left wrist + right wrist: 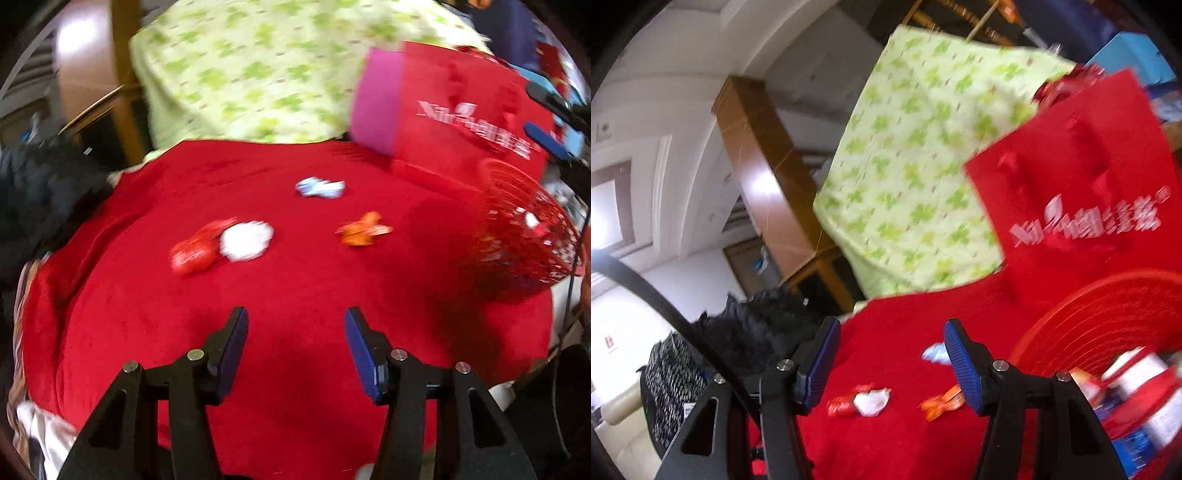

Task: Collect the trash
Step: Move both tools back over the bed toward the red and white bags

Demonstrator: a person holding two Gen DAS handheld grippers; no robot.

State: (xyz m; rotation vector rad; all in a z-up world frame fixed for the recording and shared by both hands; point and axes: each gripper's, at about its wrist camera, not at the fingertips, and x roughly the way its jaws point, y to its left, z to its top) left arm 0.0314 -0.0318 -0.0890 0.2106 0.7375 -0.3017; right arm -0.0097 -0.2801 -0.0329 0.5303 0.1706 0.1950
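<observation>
On the red cloth [295, 369] we count four scraps: one red wrapper [194, 251], one white wad [245, 240], one orange wrapper [364, 229], one pale blue scrap [320, 187]. Near its right edge we count one red mesh basket [524, 240] and one red bag [472, 110].

White walls [683, 110], a wooden post [764, 177], bright glare.

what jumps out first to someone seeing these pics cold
The bright red cloth fills the middle, with four crumpled bits scattered on it: a red wrapper touching a white paper wad, an orange wrapper to their right and a pale blue wrapper farther back. At the right edge a red mesh basket already holds trash, with a red gift bag behind it. Both tongs, left and right, are open and empty.
</observation>
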